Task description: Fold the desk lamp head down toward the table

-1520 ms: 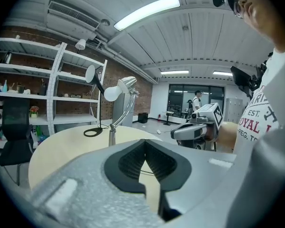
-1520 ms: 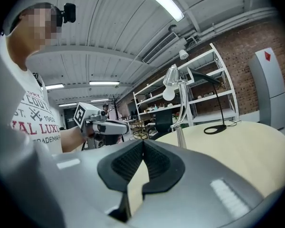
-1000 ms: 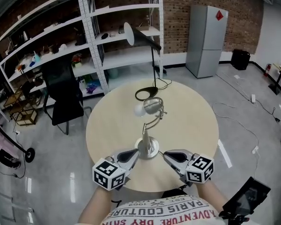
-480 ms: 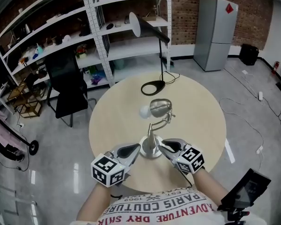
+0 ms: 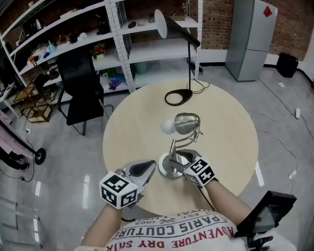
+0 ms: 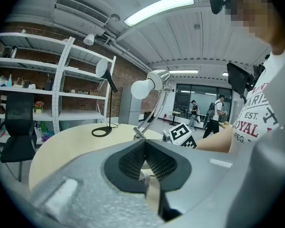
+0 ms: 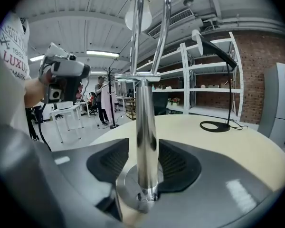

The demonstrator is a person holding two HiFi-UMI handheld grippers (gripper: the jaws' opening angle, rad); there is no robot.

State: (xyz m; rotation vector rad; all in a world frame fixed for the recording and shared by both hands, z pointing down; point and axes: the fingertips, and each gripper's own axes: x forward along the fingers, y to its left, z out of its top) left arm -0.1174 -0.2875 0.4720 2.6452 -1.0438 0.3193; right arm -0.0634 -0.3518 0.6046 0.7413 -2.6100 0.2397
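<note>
A chrome desk lamp stands on the round table (image 5: 225, 135), its base (image 5: 167, 170) near the front edge. Its head (image 5: 187, 123) and white bulb (image 5: 168, 125) are raised on a bent arm. My right gripper (image 5: 174, 160) is at the lamp's upright pole (image 7: 144, 127) just above the base. The pole stands between the opening jaws, with a gap on each side of it. My left gripper (image 5: 147, 168) is shut and holds nothing, just left of the base. In the left gripper view the bulb (image 6: 140, 88) shows above the closed pads (image 6: 156, 163).
A black desk lamp (image 5: 179, 95) with a cord stands at the table's far edge. Behind the table are metal shelves (image 5: 120, 33), a black chair (image 5: 83, 88) and a grey fridge (image 5: 251, 35). People stand far off in both gripper views.
My right gripper has moved left and down to the lamp's pole, and its jaws have spread around it. The left gripper has stayed shut beside the base.
</note>
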